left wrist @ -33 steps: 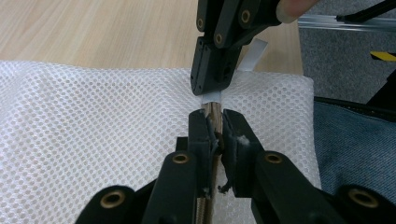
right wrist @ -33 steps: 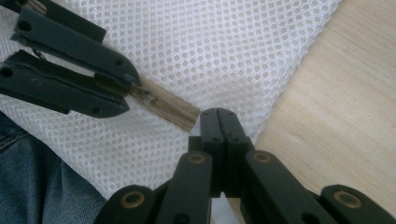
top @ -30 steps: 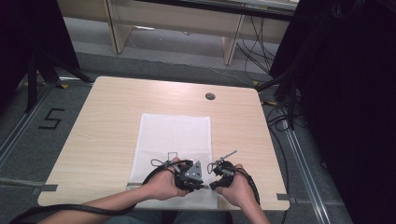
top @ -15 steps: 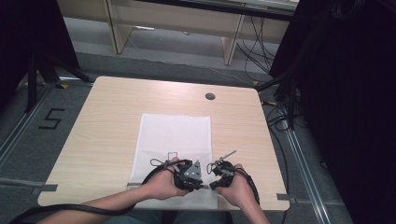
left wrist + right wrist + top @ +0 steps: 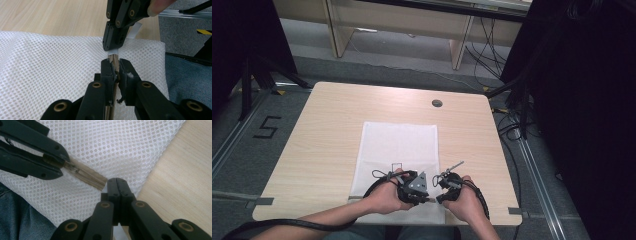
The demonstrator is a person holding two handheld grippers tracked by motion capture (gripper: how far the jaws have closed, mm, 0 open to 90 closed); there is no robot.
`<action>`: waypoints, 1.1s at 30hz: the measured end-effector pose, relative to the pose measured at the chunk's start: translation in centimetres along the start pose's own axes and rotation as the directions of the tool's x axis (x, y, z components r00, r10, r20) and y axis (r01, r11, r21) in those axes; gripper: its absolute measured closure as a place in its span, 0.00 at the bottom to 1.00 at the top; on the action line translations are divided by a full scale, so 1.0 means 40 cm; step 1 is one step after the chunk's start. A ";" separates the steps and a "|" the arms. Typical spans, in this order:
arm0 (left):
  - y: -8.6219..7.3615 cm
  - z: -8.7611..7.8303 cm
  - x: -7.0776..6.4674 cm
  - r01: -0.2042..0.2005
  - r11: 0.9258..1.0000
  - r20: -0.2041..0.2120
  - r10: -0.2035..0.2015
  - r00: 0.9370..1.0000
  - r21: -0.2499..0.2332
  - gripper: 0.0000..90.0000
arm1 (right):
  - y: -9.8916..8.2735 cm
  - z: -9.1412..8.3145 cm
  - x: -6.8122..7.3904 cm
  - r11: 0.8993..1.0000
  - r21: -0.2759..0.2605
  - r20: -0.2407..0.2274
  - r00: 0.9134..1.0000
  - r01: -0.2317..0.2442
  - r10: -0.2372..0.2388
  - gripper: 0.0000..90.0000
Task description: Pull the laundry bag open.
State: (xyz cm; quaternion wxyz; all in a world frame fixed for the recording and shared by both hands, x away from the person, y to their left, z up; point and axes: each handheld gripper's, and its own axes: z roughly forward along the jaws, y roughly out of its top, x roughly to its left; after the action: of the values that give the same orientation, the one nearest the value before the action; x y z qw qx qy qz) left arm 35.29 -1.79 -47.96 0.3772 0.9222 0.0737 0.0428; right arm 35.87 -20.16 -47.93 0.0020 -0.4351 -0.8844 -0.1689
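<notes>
A white mesh bag lies flat on the wooden table, and both grippers meet at its near edge. My left gripper is shut on the bag's beige zipper, at the slider. Its jaws also enter the right gripper view from the upper left. My right gripper is shut at the zipper's end, pinching a small white tab. From the left gripper view it comes down from above, tip to tip with my own jaws. In the high view the left gripper and right gripper nearly touch.
The table's near edge lies just behind the hands, with the person's jeans below it. A round cable hole sits at the table's back right. Dark stands and cables line the floor on the right.
</notes>
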 end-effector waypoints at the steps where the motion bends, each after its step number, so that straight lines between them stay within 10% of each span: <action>1: -0.001 -0.001 0.000 0.007 1.000 0.000 -0.007 1.000 0.002 0.91 | 0.001 -0.002 0.002 1.000 0.011 0.003 1.000 -0.012 0.012 1.00; 33: -0.012 -0.013 0.005 0.035 0.999 0.011 -0.035 0.999 -0.011 0.91 | 0.000 -0.001 -0.004 1.000 -0.001 -0.010 1.000 -0.021 0.021 1.00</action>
State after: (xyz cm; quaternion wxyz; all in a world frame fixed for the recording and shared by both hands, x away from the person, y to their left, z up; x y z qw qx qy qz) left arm 35.38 -1.08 -47.92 0.3835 0.9188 0.0876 0.0317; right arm 35.97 -20.28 -47.92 0.0083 -0.4436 -0.8796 -0.1715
